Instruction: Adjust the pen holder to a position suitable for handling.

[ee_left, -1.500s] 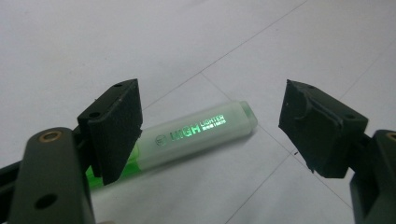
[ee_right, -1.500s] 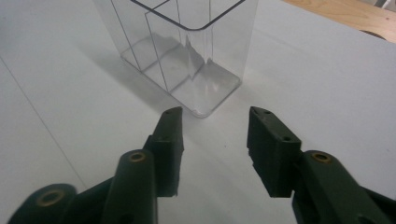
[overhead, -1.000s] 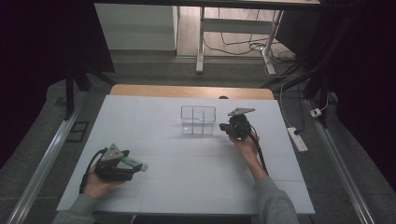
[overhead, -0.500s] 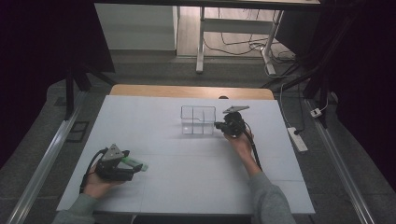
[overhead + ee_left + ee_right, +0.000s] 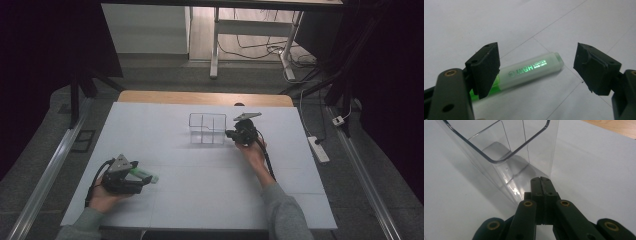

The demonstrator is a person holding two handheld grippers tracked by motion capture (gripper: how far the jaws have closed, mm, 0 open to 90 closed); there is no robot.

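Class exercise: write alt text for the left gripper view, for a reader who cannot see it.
A green highlighter lies on a white table between the wide-open black tongs, not gripped. Its clear cap end points toward the right jaw; the green end sits behind the left jaw.

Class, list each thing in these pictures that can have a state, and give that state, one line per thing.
Highlighter: capped, lying flat on the table.
Clear organiser: upright, empty.
Left gripper: open, jaws either side of the highlighter.
Right gripper: shut, tips against the organiser's wall.

High view overlooks the white table [image 5: 210, 180]; gripper views sit close above it.
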